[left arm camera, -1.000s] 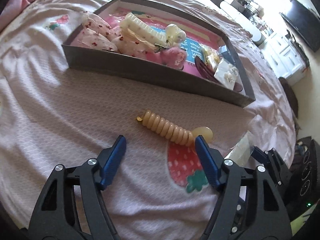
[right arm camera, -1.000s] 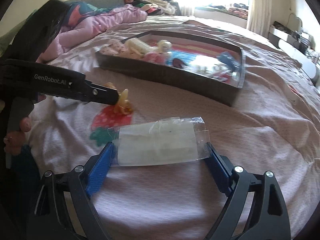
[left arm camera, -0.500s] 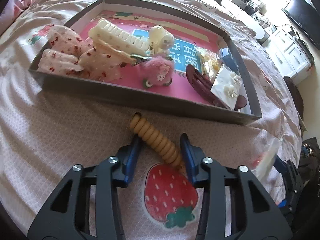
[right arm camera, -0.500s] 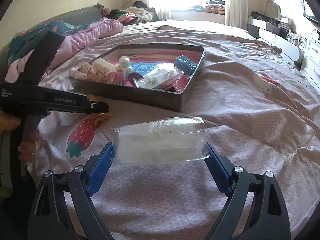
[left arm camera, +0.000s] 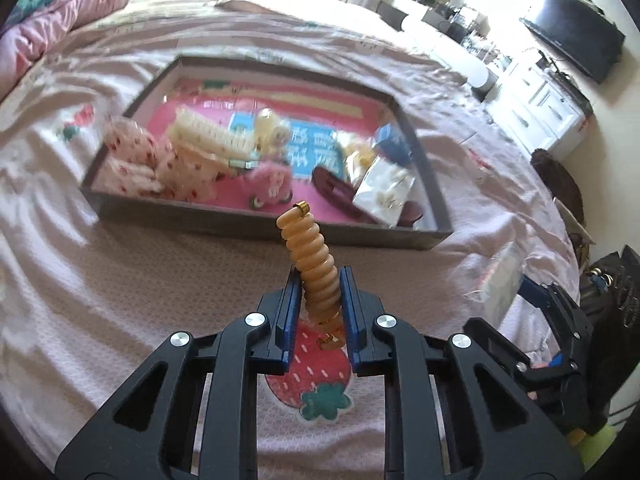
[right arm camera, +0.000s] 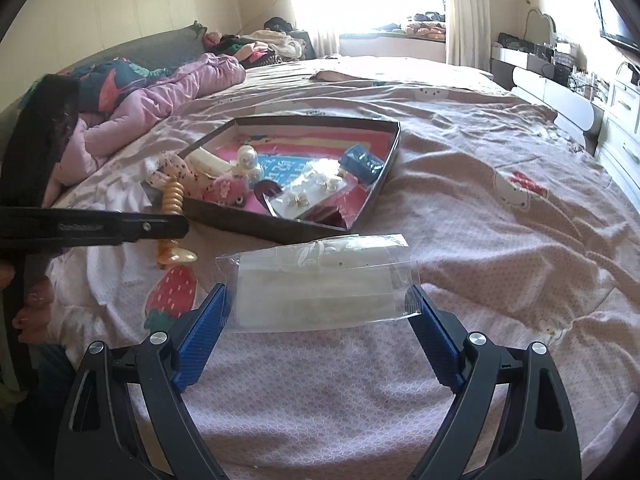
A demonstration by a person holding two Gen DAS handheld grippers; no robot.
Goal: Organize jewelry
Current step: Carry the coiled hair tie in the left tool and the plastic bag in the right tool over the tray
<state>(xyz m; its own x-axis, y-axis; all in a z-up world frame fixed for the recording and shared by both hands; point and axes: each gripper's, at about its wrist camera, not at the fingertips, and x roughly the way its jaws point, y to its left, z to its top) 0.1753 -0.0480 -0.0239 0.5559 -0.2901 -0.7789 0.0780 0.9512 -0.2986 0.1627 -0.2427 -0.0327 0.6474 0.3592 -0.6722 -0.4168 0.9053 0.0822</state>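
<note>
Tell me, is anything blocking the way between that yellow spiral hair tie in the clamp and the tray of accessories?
Nothing visible does. The left gripper is closing on the spiral hair tie, lifted off the bedspread; only open bedspread lies before the tray. The tray's near wall must be cleared.

The tray (right arm camera: 362, 216) sits on the bed (right arm camera: 500, 240), well in from its edges, and the clear bag (right arm camera: 320, 284) is just in front of it.

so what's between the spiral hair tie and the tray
Only bare pink bedspread lies between the spiral hair tie and the tray, in the left wrist view.
</note>
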